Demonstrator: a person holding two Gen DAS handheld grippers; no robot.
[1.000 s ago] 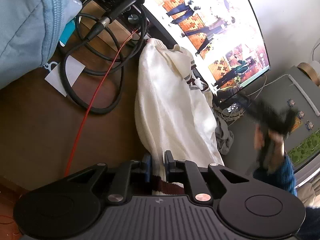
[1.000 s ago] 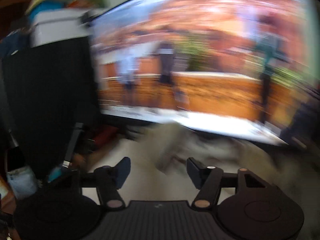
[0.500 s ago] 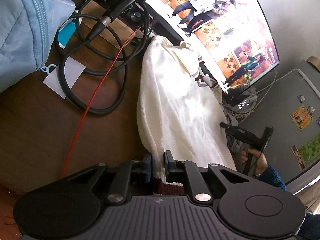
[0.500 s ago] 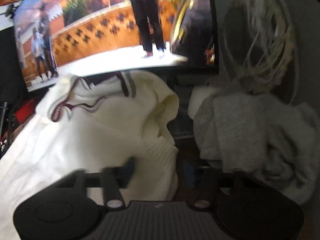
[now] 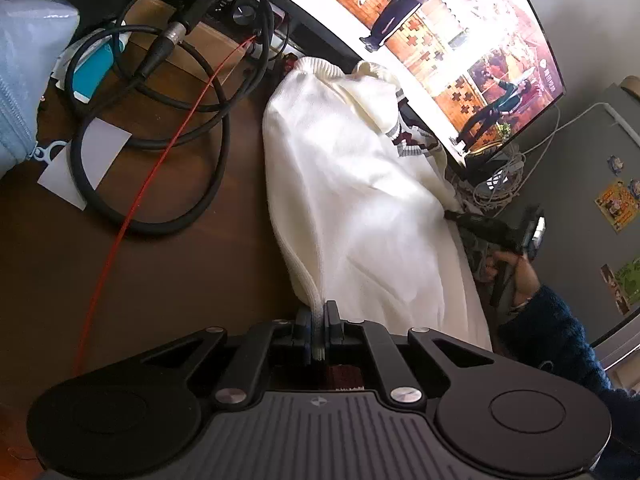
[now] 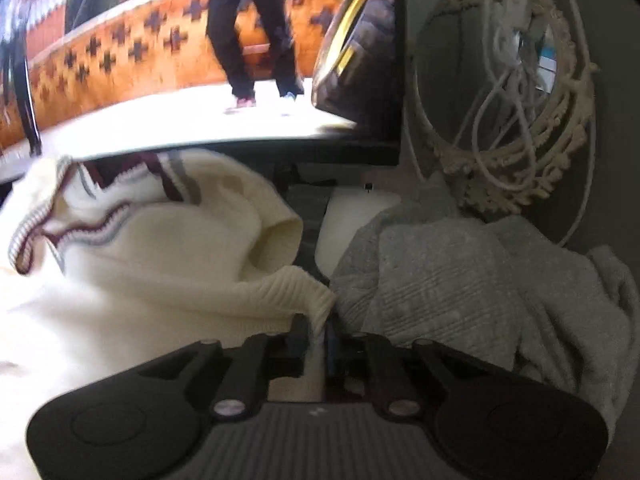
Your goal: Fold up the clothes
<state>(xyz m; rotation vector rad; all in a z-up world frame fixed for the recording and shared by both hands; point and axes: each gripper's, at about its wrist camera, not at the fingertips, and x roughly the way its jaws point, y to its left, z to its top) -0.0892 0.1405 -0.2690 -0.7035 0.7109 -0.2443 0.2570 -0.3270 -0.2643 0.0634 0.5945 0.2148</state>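
A cream knit sweater [image 5: 352, 200] with a maroon and grey striped V-neck lies along the brown desk [image 5: 52, 264], reaching up to the monitor. My left gripper [image 5: 319, 316] is shut on its ribbed hem corner at the near end. In the right wrist view the same sweater [image 6: 132, 264] fills the left half, and my right gripper [image 6: 318, 328] is shut on a ribbed cuff edge of it. From the left wrist view, the right gripper [image 5: 454, 214] pinches the sweater's far right edge, held by a hand in a dark blue sleeve.
A wide curved monitor [image 5: 460, 40] stands behind the sweater. Black cables [image 5: 168, 128], a red wire [image 5: 160, 160] and a white card [image 5: 86, 160] lie on the desk's left. A grey knit garment [image 6: 460, 264] sits right of the sweater, beneath coiled white cords [image 6: 512, 92]. A light blue bag [image 5: 20, 92] is far left.
The right gripper came down from the air to the sweater's right edge and shut on its ribbed cuff. The left gripper kept its hold on the hem and shifted slightly.
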